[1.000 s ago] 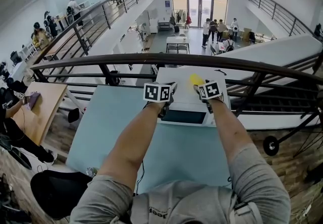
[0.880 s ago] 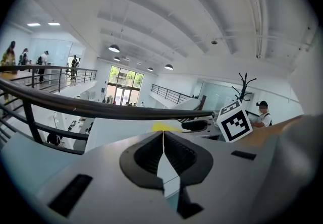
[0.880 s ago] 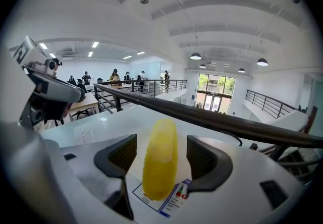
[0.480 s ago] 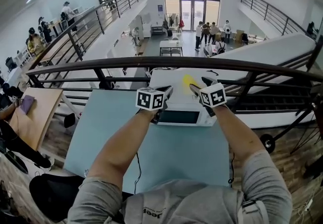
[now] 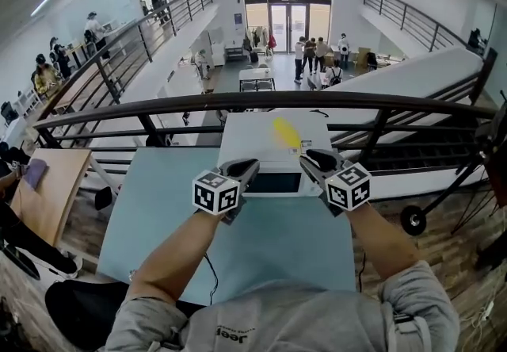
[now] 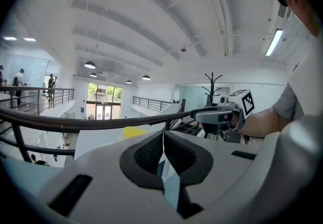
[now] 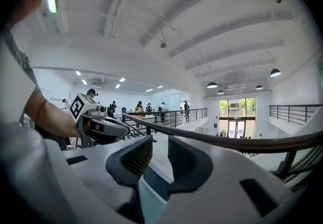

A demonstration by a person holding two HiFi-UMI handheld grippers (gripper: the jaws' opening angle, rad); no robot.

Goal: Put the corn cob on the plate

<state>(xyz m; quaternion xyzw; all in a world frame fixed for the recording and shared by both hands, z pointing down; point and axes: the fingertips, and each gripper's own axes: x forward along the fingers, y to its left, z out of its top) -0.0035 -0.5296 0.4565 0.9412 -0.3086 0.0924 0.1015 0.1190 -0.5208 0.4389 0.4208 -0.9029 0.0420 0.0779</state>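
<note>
Grey right gripper [image 5: 311,158] jaws, just closing, stand narrowly apart and empty; the left gripper [image 5: 249,165] is closed on nothing. Nearer the right, at its eleven o'clock, the corn cob [image 5: 285,134] lies atop a white box [image 5: 238,136], long axis eleven-to-five.

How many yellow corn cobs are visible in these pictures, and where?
1. The corn cob lies on top of the white appliance at the far edge of the table, beside the railing. Another could be hidden inside the appliance.
</note>
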